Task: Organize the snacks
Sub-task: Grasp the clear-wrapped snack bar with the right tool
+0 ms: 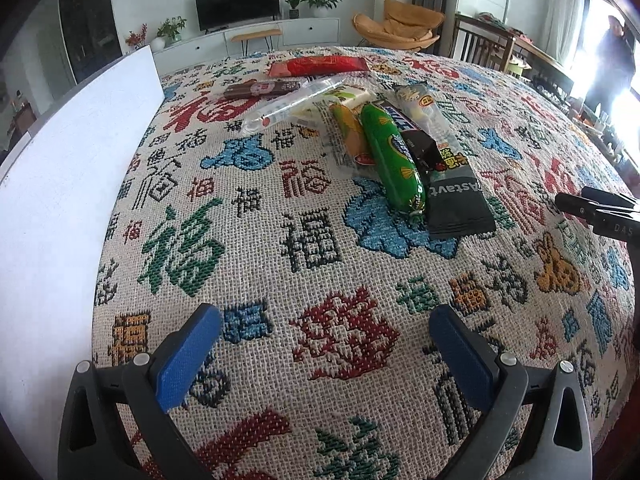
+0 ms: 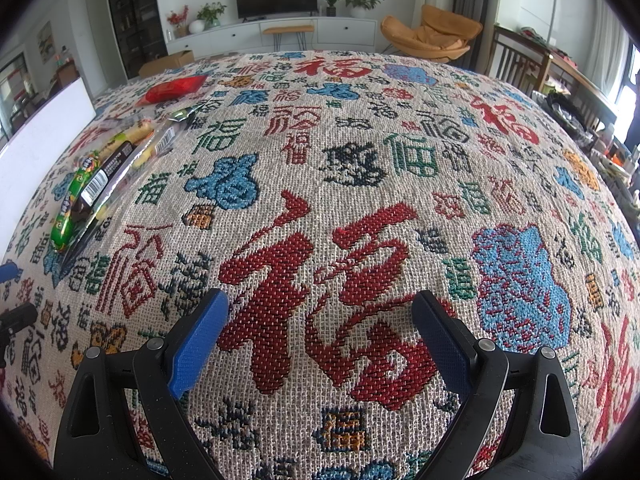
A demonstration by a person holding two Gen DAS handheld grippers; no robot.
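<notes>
A pile of snacks lies on the patterned tablecloth (image 1: 304,248): a green sausage pack (image 1: 394,160), a dark packet (image 1: 458,204), a black chocolate bar (image 1: 412,136), a yellow-filled clear wrapper (image 1: 348,136), a clear tube pack (image 1: 292,102), a brown bar (image 1: 260,89) and a red packet (image 1: 320,66). My left gripper (image 1: 326,332) hovers open in front of the pile, nothing between its blue pads. In the right wrist view the pile sits far left, with the green sausage pack (image 2: 76,196) and the red packet (image 2: 174,88). My right gripper (image 2: 322,320) is open over bare cloth.
A white box wall (image 1: 72,184) stands along the left of the table, also seen as the white box (image 2: 40,136). The other gripper's black body (image 1: 600,212) shows at the right edge. Beyond the table are a TV cabinet (image 2: 280,36), an orange chair (image 2: 432,36) and a wooden table (image 2: 560,68).
</notes>
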